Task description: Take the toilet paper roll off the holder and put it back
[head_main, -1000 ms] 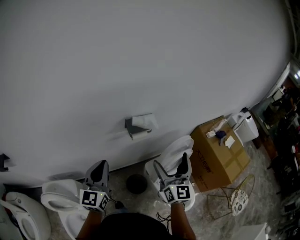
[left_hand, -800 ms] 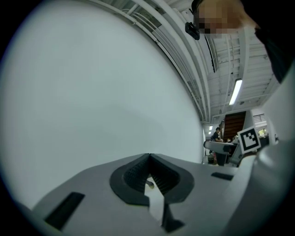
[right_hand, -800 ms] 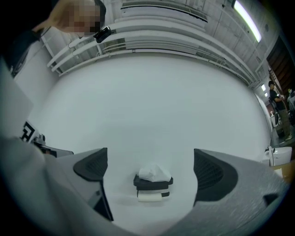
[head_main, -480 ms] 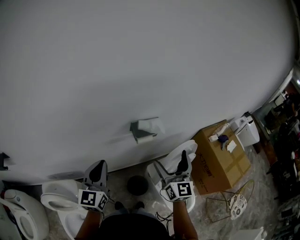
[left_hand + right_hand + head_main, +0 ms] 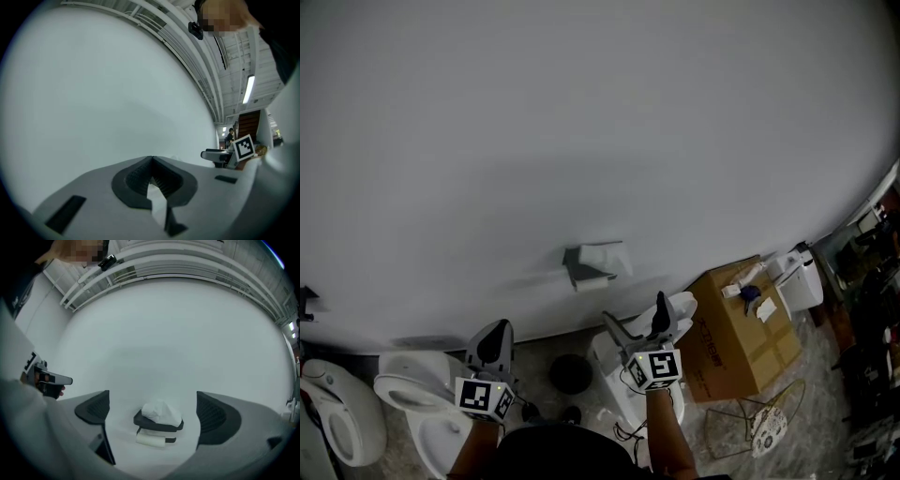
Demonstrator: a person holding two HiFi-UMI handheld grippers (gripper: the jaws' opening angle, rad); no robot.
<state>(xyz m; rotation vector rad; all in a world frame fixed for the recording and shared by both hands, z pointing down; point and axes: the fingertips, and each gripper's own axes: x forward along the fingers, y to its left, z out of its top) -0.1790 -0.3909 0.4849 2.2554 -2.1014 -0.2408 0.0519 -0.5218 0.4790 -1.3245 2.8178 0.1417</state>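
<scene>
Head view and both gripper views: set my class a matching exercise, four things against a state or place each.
Things:
1. left gripper
2. right gripper
3. toilet paper roll
4. cardboard box

States or places:
a. on the wall holder
b. jaws together
c. on the floor at the right
d. jaws apart, empty

Pairs: 1-b, 2-d, 3-a, 4-c
</scene>
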